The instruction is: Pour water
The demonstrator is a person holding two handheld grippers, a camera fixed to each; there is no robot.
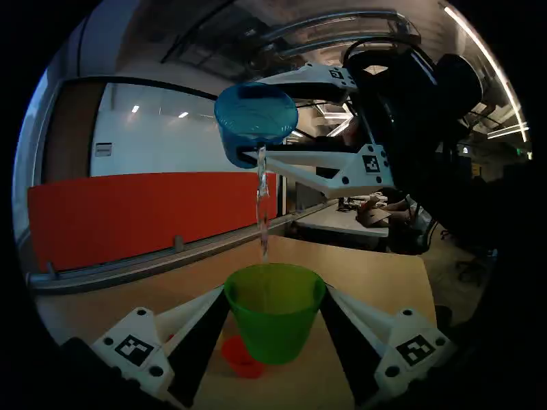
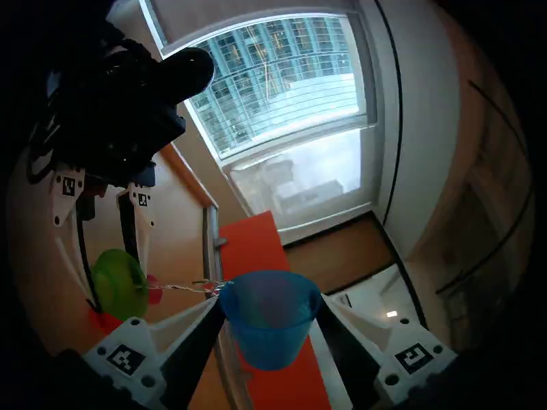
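A pale wooden bench (image 1: 372, 273) fills the lower middle of the left gripper view, and a small red cup (image 1: 243, 359) stands on it near the bottom edge. Behind the bench, at left, runs a grey rail (image 1: 171, 247) below an orange partition (image 1: 137, 212), with a white glazed wall (image 1: 161, 137) above. A cluttered desk (image 1: 355, 217) sits right of centre, under ceiling light strips (image 1: 478, 51) at upper right. In the right gripper view, a large window (image 2: 287, 89) at top centre shows a high-rise outside.

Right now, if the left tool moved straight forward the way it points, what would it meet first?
Probably nothing close: the left tool, shut on the green cup, points across the table below the blue cup, so the orange panel comes first. Depth is unclear.
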